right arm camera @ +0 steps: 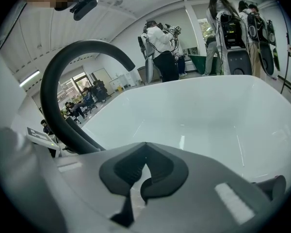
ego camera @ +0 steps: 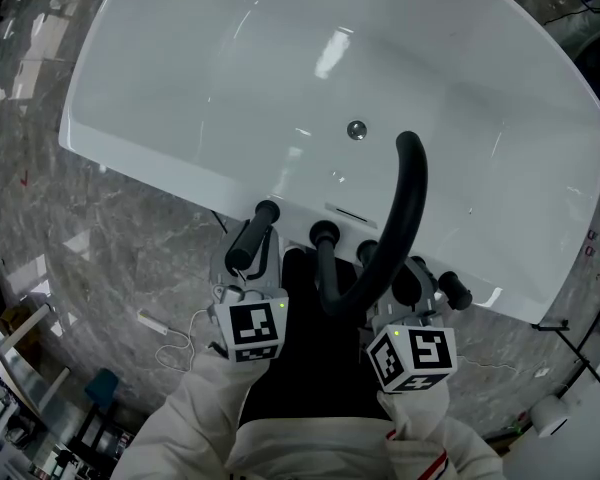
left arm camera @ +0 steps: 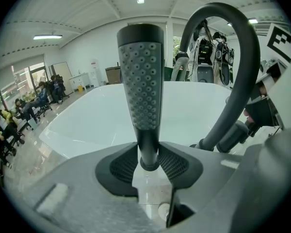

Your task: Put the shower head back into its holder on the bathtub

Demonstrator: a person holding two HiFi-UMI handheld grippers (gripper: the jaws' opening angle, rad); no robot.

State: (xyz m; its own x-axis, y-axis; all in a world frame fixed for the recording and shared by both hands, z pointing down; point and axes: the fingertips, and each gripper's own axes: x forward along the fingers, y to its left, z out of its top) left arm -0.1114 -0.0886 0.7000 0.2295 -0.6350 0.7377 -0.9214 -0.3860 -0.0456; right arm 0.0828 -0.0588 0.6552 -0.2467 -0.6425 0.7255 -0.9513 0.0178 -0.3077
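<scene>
The black shower head (ego camera: 256,230) stands upright at the near rim of the white bathtub (ego camera: 210,78), left of the arched black faucet (ego camera: 408,203). My left gripper (ego camera: 248,266) is around its lower end. In the left gripper view the dotted shower head (left arm camera: 140,76) rises straight up, and both pads sit against its thin neck (left arm camera: 149,147) with no gap showing, just above a dark collar. My right gripper (ego camera: 410,293) hangs by the faucet's base, right of it. Its pads (right arm camera: 144,165) meet at the tips with nothing between them.
Black knobs (ego camera: 325,233) (ego camera: 456,290) sit on the tub's deck beside the faucet, and a drain (ego camera: 356,129) lies in the basin. A white cable (ego camera: 170,343) trails over the grey marble floor on the left. People stand beyond the tub (right arm camera: 161,47).
</scene>
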